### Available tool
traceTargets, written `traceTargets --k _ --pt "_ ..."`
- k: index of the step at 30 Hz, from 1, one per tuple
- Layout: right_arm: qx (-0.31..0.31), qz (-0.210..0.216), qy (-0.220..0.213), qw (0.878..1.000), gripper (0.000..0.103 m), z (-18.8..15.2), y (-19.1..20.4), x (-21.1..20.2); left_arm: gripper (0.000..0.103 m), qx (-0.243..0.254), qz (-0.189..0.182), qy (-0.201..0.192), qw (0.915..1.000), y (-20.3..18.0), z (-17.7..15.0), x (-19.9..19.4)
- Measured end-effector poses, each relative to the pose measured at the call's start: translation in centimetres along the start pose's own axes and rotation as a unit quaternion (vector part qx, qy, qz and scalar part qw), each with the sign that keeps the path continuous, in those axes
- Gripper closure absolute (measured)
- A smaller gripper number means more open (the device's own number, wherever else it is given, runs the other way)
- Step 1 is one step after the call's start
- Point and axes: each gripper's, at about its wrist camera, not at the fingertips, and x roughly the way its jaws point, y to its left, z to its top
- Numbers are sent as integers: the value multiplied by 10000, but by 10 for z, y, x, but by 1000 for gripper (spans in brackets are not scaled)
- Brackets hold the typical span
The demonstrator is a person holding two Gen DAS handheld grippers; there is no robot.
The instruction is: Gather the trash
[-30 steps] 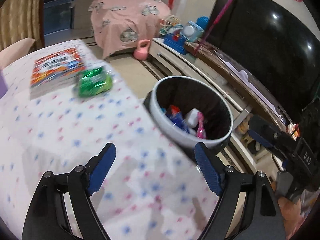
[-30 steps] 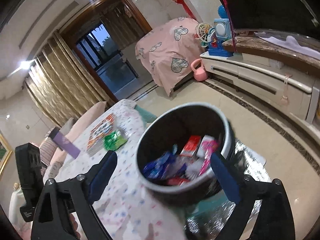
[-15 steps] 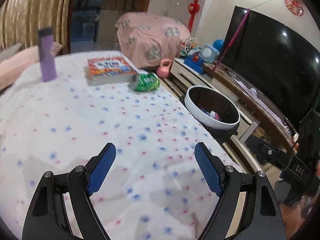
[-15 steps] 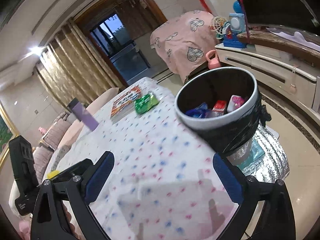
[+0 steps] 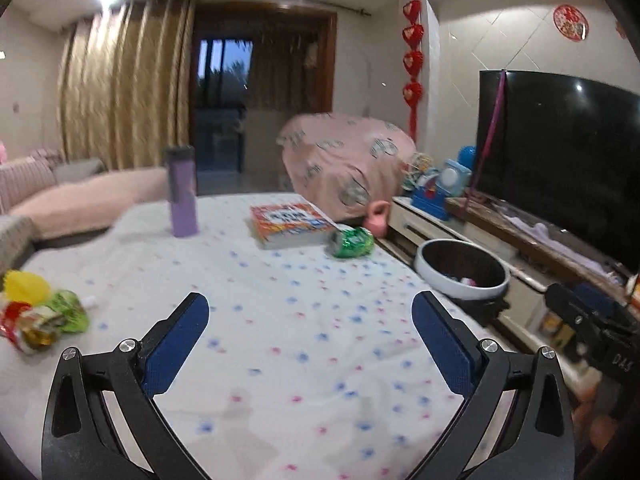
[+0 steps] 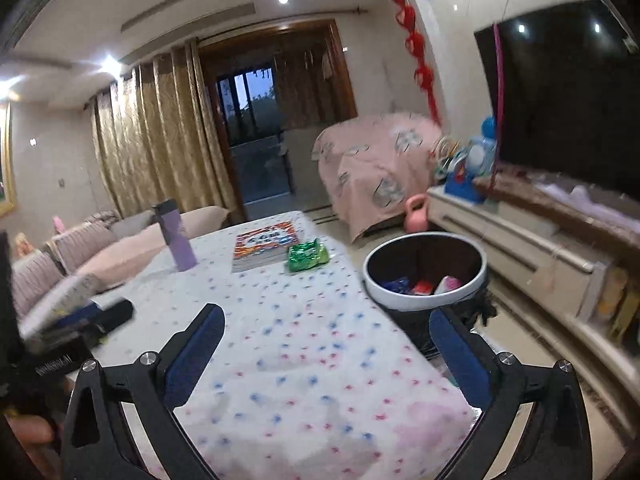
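Observation:
My left gripper (image 5: 310,300) hovers over the dotted tablecloth (image 5: 280,280), its jaws opening with nothing between them. A pile of crumpled wrappers (image 5: 40,316), yellow, green and red, lies at the left table edge, left of its fingers. A green wrapper (image 5: 352,242) (image 6: 307,256) lies far ahead beside a book (image 5: 288,226). The round trash bin (image 5: 460,290) (image 6: 424,305) stands off the table's right side with trash inside. My right gripper (image 6: 326,314) is over the near table, its jaws also opening and empty, with the bin just beyond its right finger.
A purple bottle (image 5: 182,196) stands at the table's far left. A sofa (image 6: 80,252) lies behind on the left. A low TV cabinet (image 6: 520,240), a TV (image 5: 560,152) and a pink kettlebell (image 6: 416,216) are on the right.
Both grippers drew back from the bin and tilted up, so it now sits smaller and farther right. The left jaws spread wider. The wrapper pile came into the left view.

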Motion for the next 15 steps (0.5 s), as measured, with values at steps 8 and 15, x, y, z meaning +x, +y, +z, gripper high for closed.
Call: traceTargets --k 8,15 --pt "-39 -64 -433 9990 0 -9 -1 -6 0 230 330 50 9992 1 -19 2" --pt "-336 -98 -566 9978 0 -14 12 -12 0 243 439 51 9987 1 -22 -2"
